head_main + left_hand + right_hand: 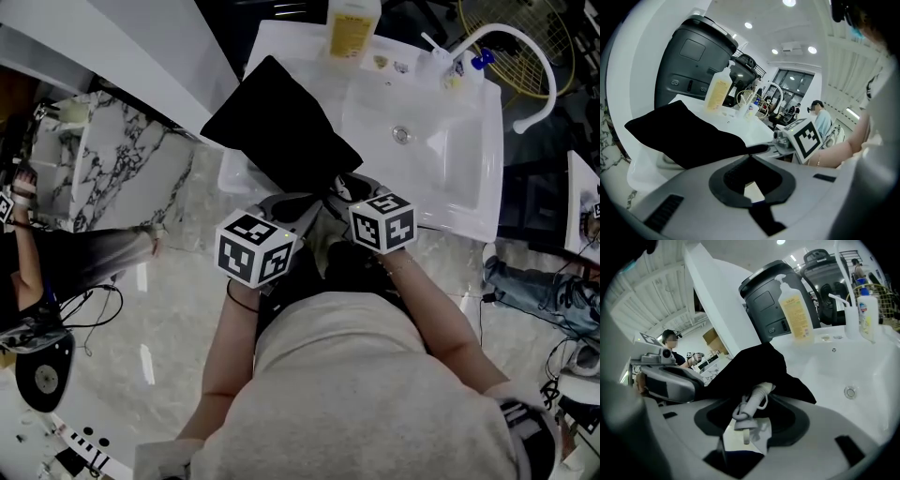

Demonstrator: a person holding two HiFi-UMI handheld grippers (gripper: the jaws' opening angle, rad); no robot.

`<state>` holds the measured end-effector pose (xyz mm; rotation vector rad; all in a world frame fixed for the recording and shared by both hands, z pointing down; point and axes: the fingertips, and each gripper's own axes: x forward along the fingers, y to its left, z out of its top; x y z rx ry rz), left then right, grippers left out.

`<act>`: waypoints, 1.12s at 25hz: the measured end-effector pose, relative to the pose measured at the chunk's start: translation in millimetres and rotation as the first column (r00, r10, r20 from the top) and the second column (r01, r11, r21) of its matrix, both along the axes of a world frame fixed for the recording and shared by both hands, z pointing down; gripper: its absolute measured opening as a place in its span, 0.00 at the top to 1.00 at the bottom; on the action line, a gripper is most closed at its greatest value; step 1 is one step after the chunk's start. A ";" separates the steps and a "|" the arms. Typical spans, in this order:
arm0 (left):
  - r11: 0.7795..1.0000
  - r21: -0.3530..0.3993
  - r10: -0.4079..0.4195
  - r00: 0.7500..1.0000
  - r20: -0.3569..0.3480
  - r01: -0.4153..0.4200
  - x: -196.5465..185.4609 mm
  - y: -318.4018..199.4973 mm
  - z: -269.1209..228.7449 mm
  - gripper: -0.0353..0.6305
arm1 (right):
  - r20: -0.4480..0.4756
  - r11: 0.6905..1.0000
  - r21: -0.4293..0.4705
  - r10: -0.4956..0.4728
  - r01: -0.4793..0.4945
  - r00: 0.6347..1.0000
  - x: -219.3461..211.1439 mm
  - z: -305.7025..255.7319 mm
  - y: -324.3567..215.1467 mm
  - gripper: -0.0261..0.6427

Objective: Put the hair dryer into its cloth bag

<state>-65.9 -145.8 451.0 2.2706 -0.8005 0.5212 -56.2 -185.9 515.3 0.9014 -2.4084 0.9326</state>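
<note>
Ahead of both tongs in the head view, I see the matte black cloth bag (281, 127) draped limp over the rim of the glossy white basin (450, 159), its near edge meeting the tips of the left tongs (307, 208) and right tongs (349, 187). Along the left tongs' own view, the jaws are pinched together on a corner of that soft fabric. Between the right tongs' jaws, wide apart and pressing on nothing, a pale ribbed cord (754, 401) pokes from the bag's mouth; I cannot see the hair dryer's body.
</note>
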 end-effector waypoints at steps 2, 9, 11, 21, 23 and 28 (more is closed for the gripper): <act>1.000 0.003 0.019 1.000 -0.001 -0.019 4.2 3.4 -1.1 0.93 | -0.016 1.000 0.027 -0.001 0.002 1.000 4.9 1.1 3.4 0.64; 0.998 0.005 0.060 0.998 -0.007 -0.060 18.4 11.8 -5.7 0.93 | -0.019 0.997 0.073 0.027 -0.025 0.999 16.8 -3.5 8.2 0.66; 0.998 0.008 0.064 0.998 -0.002 -0.064 20.8 14.2 -6.1 0.93 | -0.008 0.997 0.070 0.035 -0.034 0.999 16.8 -4.3 8.1 0.66; 1.000 -0.007 0.027 0.999 0.018 -0.027 13.0 16.4 -1.2 0.93 | -0.103 0.998 0.060 -0.023 0.030 0.994 7.8 6.5 2.9 0.61; 1.000 -0.011 0.015 0.999 0.036 -0.015 8.6 16.9 2.7 0.93 | -0.160 0.997 0.051 -0.050 0.059 0.986 8.3 12.8 4.6 0.60; 1.000 -0.019 -0.015 0.999 0.043 0.016 1.9 16.6 4.8 0.93 | -0.192 0.993 0.058 -0.088 0.101 0.977 16.7 10.5 10.9 0.61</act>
